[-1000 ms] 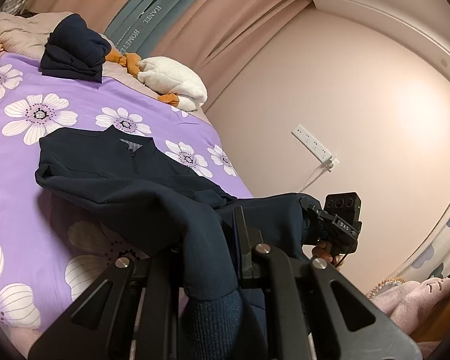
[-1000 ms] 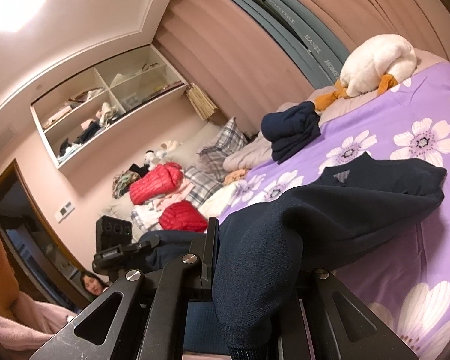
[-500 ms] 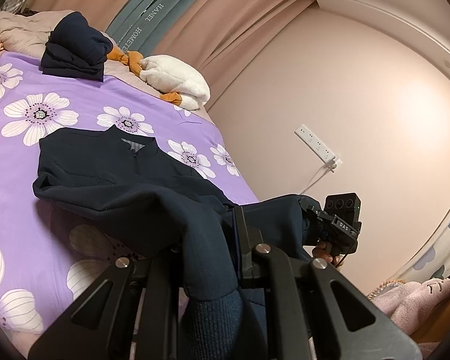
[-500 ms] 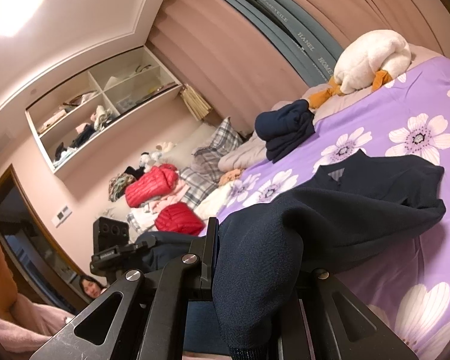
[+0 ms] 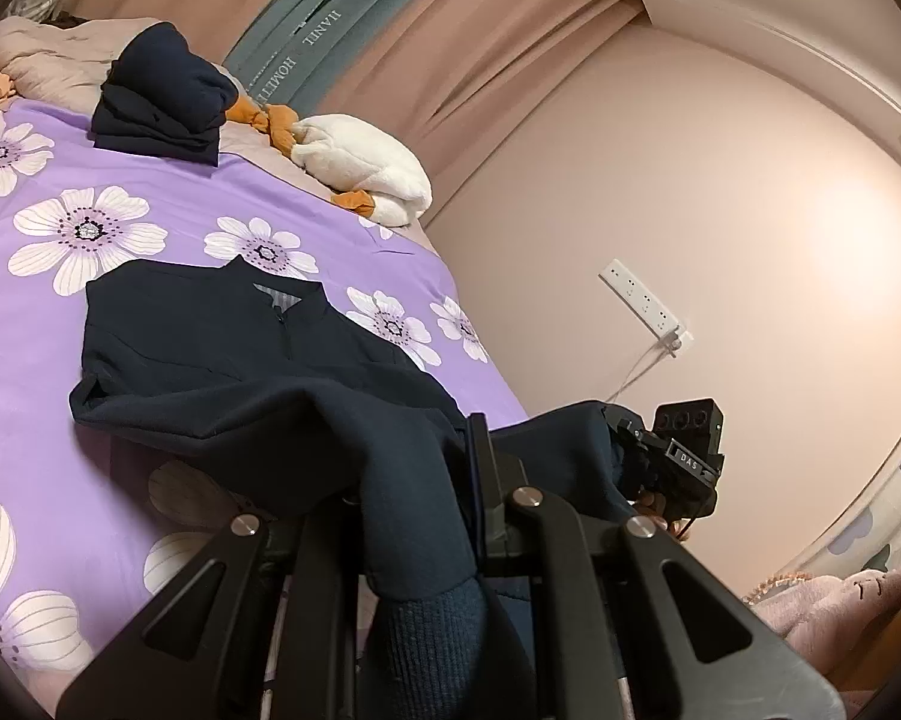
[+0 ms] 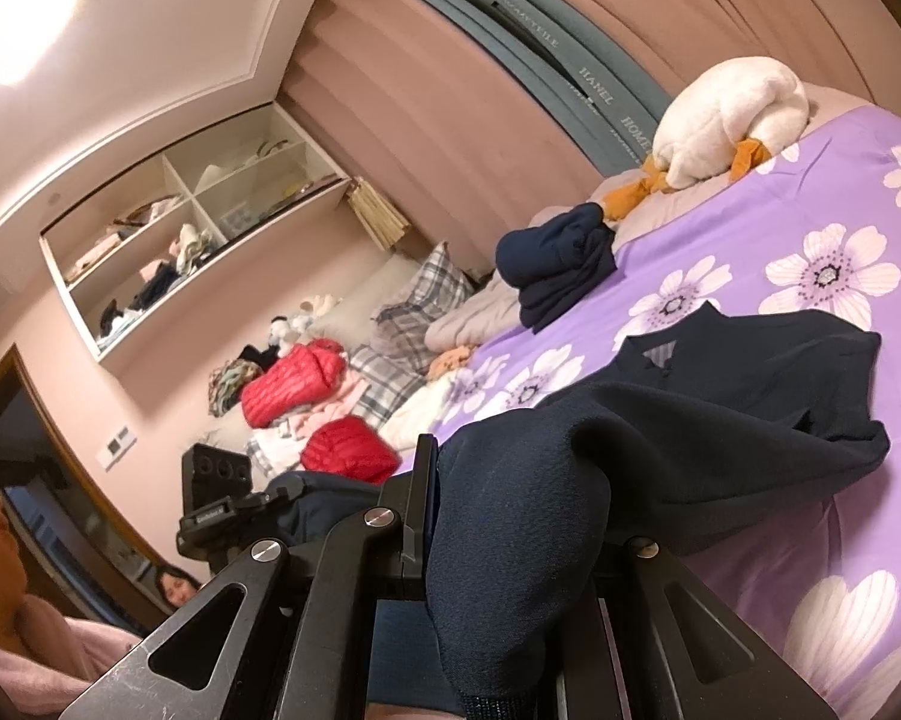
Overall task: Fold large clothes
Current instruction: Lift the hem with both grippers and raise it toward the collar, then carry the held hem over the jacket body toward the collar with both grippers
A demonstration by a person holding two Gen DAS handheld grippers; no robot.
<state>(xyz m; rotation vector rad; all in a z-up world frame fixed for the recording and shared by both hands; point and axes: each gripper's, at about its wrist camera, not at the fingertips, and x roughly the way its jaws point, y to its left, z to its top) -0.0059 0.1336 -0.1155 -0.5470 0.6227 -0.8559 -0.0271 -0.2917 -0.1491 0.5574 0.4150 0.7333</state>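
A dark navy zip-neck top (image 5: 228, 360) lies on the purple flowered bedspread (image 5: 150, 228), collar toward the headboard. Its lower part is lifted off the bed. My left gripper (image 5: 414, 516) is shut on the lower hem of the top, with the ribbed edge hanging between the fingers. My right gripper (image 6: 510, 540) is shut on the hem at the other side of the top (image 6: 750, 396). The right gripper also shows in the left wrist view (image 5: 666, 462), and the left gripper in the right wrist view (image 6: 222, 510).
A folded navy pile (image 5: 162, 102) and a white duck plush (image 5: 360, 168) sit near the headboard. Pillows, red jackets (image 6: 294, 378) and loose clothes lie at the bed's far side. A wall with a power strip (image 5: 642, 300) stands close on the right.
Both grippers have moved forward toward the headboard with the hem, so the lifted lower part of the top is carried further over its upper part.
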